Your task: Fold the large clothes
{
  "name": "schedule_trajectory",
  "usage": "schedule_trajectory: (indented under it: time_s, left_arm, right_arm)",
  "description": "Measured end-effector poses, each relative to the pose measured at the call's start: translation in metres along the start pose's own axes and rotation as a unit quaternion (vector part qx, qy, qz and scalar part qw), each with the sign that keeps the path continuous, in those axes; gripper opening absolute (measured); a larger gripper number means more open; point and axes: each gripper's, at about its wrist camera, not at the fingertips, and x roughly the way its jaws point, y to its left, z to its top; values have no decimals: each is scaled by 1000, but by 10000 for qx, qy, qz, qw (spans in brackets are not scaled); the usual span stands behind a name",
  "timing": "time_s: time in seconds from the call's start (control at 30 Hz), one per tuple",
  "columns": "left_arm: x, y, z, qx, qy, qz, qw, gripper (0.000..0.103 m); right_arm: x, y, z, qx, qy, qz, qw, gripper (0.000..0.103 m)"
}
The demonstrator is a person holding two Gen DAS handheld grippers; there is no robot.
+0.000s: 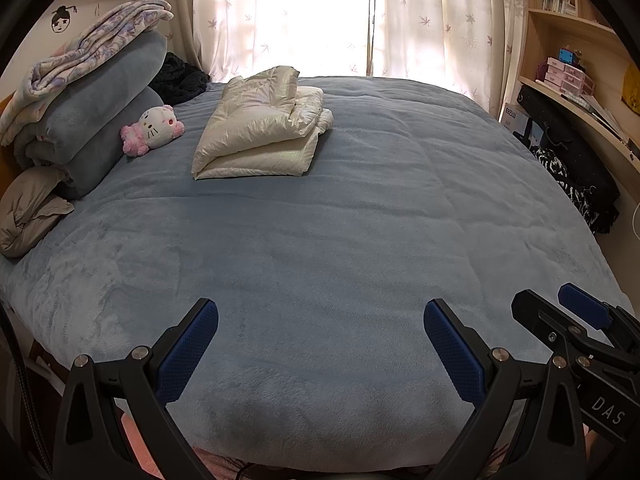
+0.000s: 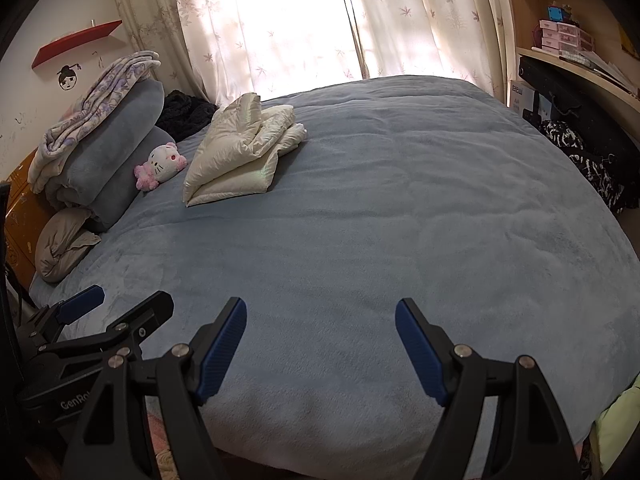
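Note:
A cream puffy jacket (image 1: 260, 132) lies folded into a stack on the far left part of the blue bed cover (image 1: 320, 240); it also shows in the right wrist view (image 2: 240, 152). My left gripper (image 1: 320, 312) is open and empty, low over the bed's near edge. My right gripper (image 2: 320, 312) is open and empty beside it, to its right (image 1: 544, 304). The left gripper shows at the left of the right wrist view (image 2: 132, 300). Both are far from the jacket.
A stack of folded blue and floral blankets (image 1: 88, 92) stands at the bed's left, with a Hello Kitty plush (image 1: 154, 128) and a grey pillow (image 1: 28, 212). A dark garment (image 1: 180, 76) lies by the curtains. Shelves and a desk (image 1: 580, 92) line the right side.

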Motion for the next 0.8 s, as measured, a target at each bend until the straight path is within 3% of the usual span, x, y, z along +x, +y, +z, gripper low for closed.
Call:
schedule_trajectory:
  time_s: [0.8]
  left_arm:
    - [-1,2,-1,-22,11,-14,10000,101]
  right_arm:
    - [0,1,0,-10,1,-10,10000,77]
